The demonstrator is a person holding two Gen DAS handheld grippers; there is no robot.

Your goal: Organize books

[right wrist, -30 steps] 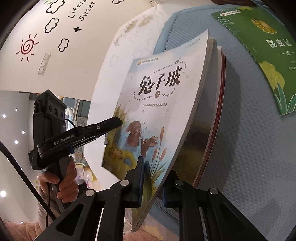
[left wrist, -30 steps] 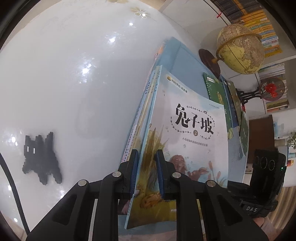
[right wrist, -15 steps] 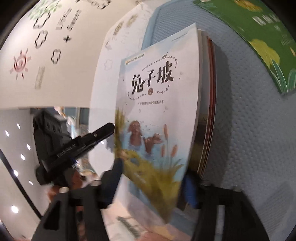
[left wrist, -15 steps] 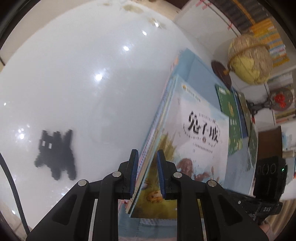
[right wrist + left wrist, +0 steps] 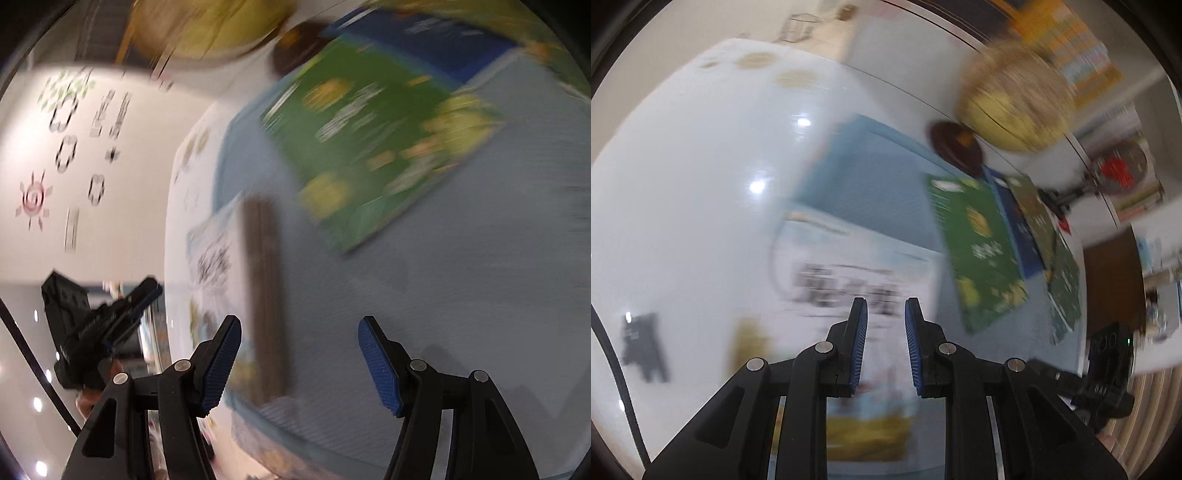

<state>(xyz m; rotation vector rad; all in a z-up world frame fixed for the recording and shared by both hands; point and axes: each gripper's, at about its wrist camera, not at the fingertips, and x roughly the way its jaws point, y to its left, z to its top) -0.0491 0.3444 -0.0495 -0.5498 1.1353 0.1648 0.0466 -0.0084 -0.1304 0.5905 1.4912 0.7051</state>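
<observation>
Left wrist view, heavy blur: left gripper (image 5: 882,343) has its blue-padded fingers (image 5: 857,343) nearly together, only a narrow gap, nothing visibly clamped between them. Below it, the pale picture book with black title characters and yellow grass art (image 5: 849,295) lies face up on the light blue textured mat (image 5: 871,162), near the mat's left edge. A green paperback with yellow flowers (image 5: 979,254) lies to the right on the mat, more books past it. White glossy tabletop (image 5: 683,184), black pixel-cat figure (image 5: 642,347) at left, yellow-beige globe on a dark base (image 5: 1015,107) behind. Right gripper body (image 5: 1104,373) at lower right. Right wrist view, also blurred: right gripper (image 5: 299,362) fingers (image 5: 380,369) spread wide, empty, over bare mat (image 5: 443,314). Pale picture book (image 5: 218,266) sits left of the fingers, green paperback (image 5: 369,147) above. Left gripper (image 5: 99,325) at far left.
</observation>
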